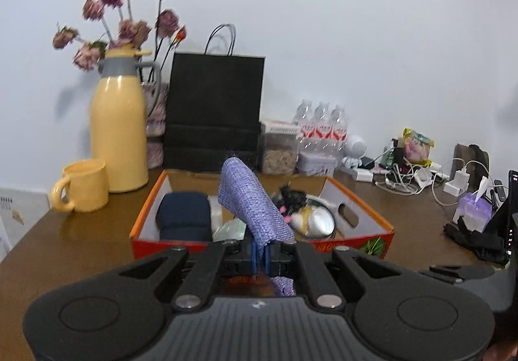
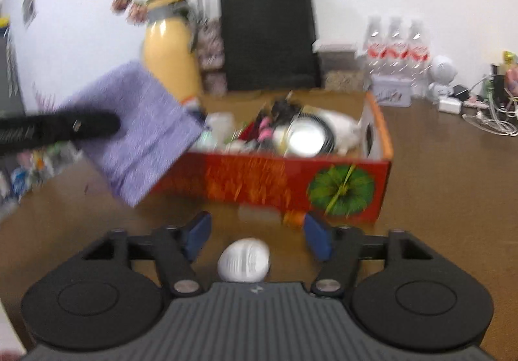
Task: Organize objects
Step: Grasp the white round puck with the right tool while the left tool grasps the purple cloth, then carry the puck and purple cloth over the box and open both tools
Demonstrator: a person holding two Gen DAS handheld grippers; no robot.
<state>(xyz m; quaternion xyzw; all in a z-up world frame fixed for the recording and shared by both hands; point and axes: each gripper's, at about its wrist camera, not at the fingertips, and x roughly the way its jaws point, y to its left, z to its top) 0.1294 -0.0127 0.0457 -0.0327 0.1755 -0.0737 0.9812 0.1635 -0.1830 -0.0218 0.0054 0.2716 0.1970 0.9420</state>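
Note:
My left gripper [image 1: 260, 259] is shut on a purple woven cloth [image 1: 252, 202], which stands up from the jaws above the near edge of the red and orange cardboard box [image 1: 145, 208]. In the box lie a navy pouch [image 1: 184, 215], a round silvery item [image 1: 319, 223] and several small things. From the right wrist view the cloth [image 2: 139, 131] hangs at the left, clamped by the left gripper [image 2: 113, 126], left of the box [image 2: 259, 176]. My right gripper [image 2: 258, 236] is open over the table. A white oval object [image 2: 243, 260] lies between its fingers, untouched.
A yellow jug [image 1: 118, 131] with dried flowers behind it and a yellow mug [image 1: 84, 186] stand at the back left. A black paper bag [image 1: 213, 111], water bottles [image 1: 322, 128] and tangled chargers [image 1: 404, 176] line the wall. A small orange-capped bottle [image 2: 275, 215] lies before the box.

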